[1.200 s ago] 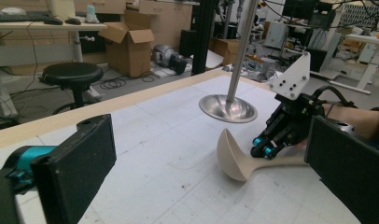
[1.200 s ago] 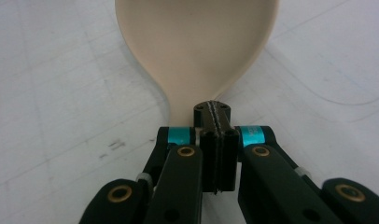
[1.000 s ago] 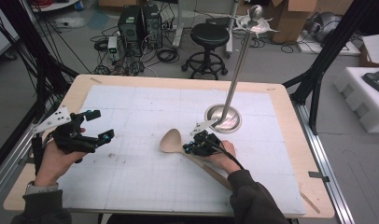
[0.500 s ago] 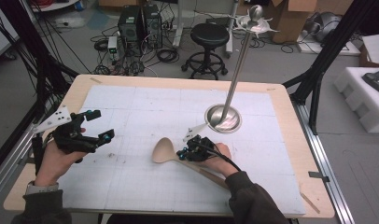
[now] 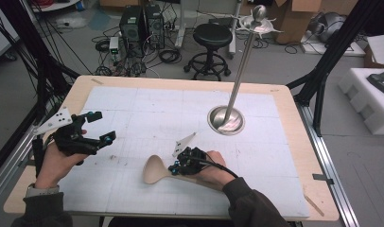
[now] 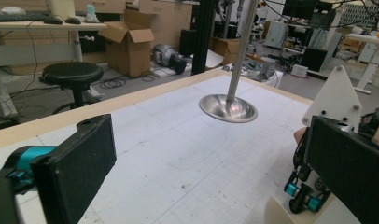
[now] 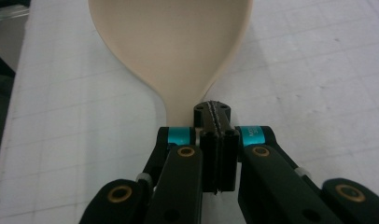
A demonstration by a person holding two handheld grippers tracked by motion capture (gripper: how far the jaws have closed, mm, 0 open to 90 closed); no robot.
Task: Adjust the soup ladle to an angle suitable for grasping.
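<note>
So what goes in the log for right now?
right tongs: shut on pale wooden spoon | left tongs: open, empty | steel stand: untouched

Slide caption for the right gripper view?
Right gripper shut on a wooden spoon above the gridded mat.

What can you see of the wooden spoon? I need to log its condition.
The wooden spoon is pale, smooth and unmarked as far as it shows, with a broad oval bowl narrowing into a neck. It lies low over the white gridded mat, bowl pointing to the person's left. The right claw is shut on its neck; the handle is hidden under the hand. Whether the bowl touches the mat is unclear.
</note>
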